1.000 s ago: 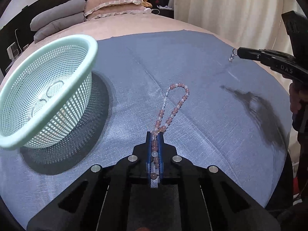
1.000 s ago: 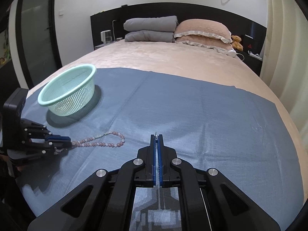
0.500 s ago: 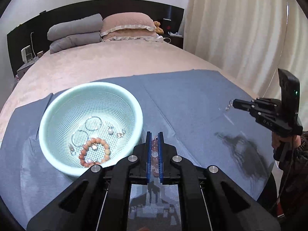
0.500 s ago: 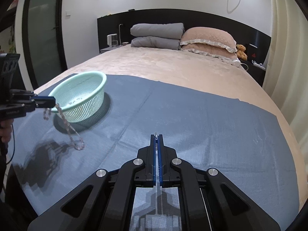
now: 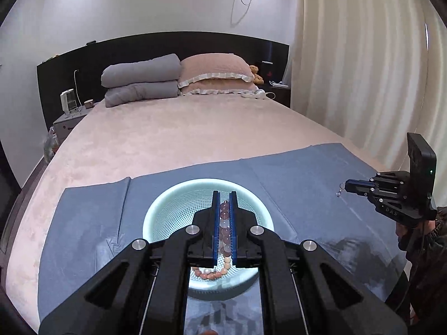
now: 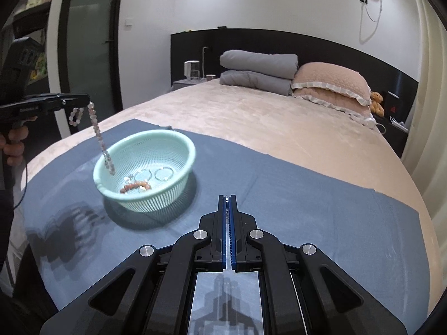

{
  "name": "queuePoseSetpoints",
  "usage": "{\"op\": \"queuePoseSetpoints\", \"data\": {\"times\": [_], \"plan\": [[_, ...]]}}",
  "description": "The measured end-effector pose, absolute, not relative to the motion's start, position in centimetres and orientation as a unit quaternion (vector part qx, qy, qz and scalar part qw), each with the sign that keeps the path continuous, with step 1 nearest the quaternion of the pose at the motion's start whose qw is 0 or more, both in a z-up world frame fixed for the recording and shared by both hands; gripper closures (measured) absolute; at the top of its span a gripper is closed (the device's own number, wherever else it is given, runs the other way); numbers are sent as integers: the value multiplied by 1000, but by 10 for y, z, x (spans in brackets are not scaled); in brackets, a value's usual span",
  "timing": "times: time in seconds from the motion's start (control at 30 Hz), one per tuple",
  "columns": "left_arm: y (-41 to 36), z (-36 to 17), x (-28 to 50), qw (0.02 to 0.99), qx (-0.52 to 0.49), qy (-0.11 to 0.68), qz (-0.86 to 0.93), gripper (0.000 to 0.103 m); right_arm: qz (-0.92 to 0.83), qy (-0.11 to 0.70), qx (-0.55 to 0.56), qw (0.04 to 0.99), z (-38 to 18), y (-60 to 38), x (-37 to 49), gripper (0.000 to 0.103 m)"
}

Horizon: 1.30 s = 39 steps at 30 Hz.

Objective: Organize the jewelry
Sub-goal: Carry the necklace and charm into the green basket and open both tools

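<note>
Change: left claw [image 5: 224, 199] has lifted the bead strand [image 6: 96, 128] off the cloth, over the basket [image 6: 178, 142].
Right claw [image 6: 228, 198]: closed, pinching a small charm [image 5: 339, 192].
Meaning: release comes next.

**Two grippers up in the air**

The left gripper [image 5: 224, 195] is held up high and tips down a bit. Its two blue fingers [image 5: 215, 223] are squeezed tight on a string of beads [image 6: 97, 134] that hangs down from the tip. A hand [image 6: 14, 142] grips its handle.

The right gripper [image 6: 227, 196] is off to the side, also tipping down. Its jaws are pressed together, pinching a tiny shiny thing [image 5: 339, 191] at the tip.
</note>
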<state>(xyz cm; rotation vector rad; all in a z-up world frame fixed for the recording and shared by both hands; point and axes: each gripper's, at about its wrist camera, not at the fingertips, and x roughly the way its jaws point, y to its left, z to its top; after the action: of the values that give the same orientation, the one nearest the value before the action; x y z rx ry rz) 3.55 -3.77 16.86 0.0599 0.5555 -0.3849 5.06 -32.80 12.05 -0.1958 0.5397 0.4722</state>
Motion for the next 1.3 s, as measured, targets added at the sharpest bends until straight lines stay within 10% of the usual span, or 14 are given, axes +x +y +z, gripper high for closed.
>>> {"op": "queuePoseSetpoints", "data": {"times": [0.97, 1.1, 1.23, 1.3], "plan": [[25, 62, 114, 909, 21, 357, -212, 95, 347, 335, -142, 865, 57, -196, 153, 99], [28, 66, 110, 910, 25, 355, -214, 57, 343, 332, -140, 868, 60, -202, 149, 99], [30, 71, 99, 914, 26, 346, -210, 42, 333, 327, -137, 874, 65, -215, 140, 95], [33, 74, 93, 917, 22, 343, -205, 37, 324, 327, -136, 877, 67, -224, 133, 62]]}}
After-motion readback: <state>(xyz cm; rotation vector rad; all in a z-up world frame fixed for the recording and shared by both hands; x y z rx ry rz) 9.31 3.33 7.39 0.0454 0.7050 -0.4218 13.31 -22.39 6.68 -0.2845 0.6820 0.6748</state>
